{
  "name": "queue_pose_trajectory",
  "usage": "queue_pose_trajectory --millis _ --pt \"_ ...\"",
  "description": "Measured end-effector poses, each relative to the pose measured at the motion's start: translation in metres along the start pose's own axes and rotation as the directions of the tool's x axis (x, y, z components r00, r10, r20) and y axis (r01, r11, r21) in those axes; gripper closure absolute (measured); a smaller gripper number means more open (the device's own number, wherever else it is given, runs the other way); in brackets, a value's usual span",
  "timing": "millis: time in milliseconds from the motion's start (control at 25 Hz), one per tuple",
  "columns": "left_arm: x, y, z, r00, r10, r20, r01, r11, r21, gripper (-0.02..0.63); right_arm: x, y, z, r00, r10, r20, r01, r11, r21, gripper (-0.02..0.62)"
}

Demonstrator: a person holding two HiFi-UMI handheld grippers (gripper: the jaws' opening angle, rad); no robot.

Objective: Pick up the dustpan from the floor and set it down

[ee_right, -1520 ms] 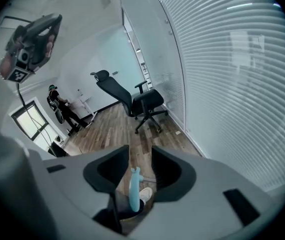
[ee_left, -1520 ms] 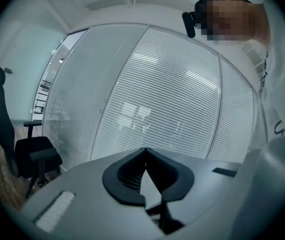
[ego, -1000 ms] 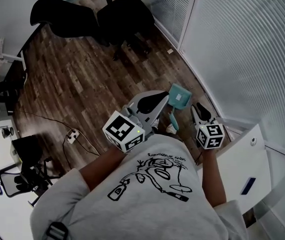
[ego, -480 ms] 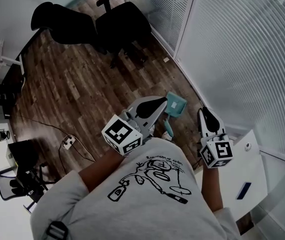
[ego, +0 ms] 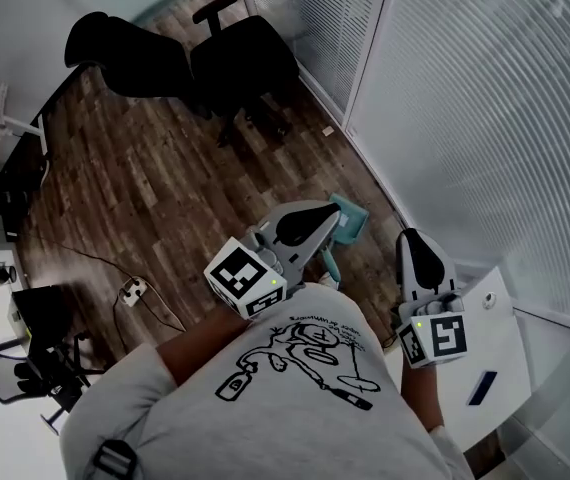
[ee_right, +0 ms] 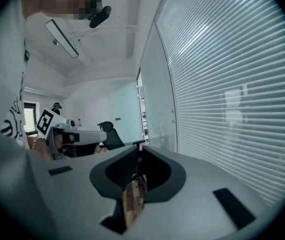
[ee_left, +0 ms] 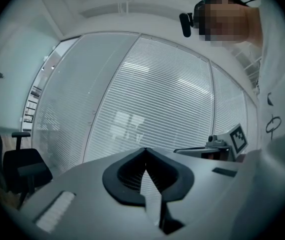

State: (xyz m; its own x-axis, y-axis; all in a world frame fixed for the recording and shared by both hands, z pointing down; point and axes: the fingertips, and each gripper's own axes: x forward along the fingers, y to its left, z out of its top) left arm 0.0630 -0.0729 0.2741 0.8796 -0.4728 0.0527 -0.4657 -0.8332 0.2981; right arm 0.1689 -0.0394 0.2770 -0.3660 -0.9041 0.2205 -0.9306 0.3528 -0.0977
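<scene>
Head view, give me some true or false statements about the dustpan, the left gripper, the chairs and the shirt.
1. The teal dustpan sits on the wooden floor. True.
2. The left gripper holds the dustpan. False: in the left gripper view its jaws meet at the tips with nothing between them.
3. Both office chairs are white. False: both are black.
4. The person's shirt is grey with a printed drawing. True.
</scene>
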Motion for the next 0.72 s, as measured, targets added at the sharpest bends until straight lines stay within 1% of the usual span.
queue_pose_trajectory --millis 240,480,720 --pt "-0.003 -0.002 0.006 1.000 0.005 0.002 -0.005 1.000 0.021 0.604 -0.010 0.011 0.024 0.999 -0.001 0.035 0.003 0.999 -0.036 0.578" --pt "0.000 0.001 0.008 1.000 0.004 0.018 -0.004 1.000 0.008 0.604 -0.009 0.013 0.034 0.998 -0.006 0.064 0.010 0.998 -0.055 0.587" --pt "0.000 -0.004 0.010 1.000 -0.026 0.015 0.026 1.000 0.015 0.604 -0.007 0.018 0.035 0.999 -0.003 0.052 0.007 0.997 -0.076 0.588"
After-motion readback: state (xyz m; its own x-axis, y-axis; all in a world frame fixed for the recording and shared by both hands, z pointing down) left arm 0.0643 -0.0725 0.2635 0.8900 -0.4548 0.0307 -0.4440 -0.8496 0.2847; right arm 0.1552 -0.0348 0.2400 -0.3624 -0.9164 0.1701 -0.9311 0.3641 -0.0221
